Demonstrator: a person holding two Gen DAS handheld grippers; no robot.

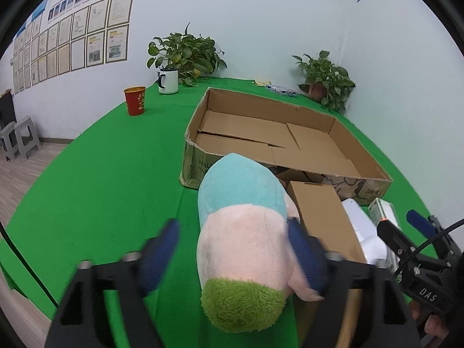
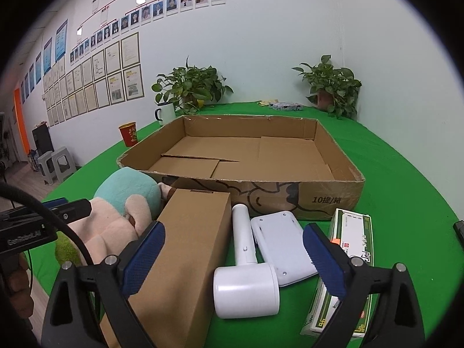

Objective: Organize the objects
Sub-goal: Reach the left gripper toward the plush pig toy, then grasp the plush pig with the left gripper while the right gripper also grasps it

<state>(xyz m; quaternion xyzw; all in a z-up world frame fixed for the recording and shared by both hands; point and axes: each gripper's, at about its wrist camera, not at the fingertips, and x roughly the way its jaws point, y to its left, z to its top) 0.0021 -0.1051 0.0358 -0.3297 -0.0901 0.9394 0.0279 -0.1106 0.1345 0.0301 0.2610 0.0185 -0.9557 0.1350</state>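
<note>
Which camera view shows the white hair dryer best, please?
The right wrist view. There the hair dryer lies whole in the foreground, between the brown box and a flat white device. In the left wrist view only a white part shows behind that box, and I cannot tell which white thing it is.

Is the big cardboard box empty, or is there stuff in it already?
Empty. Inside the big cardboard box only its bare folded bottom flaps show; the plush toy and hair dryer lie outside, in front of it.
</note>
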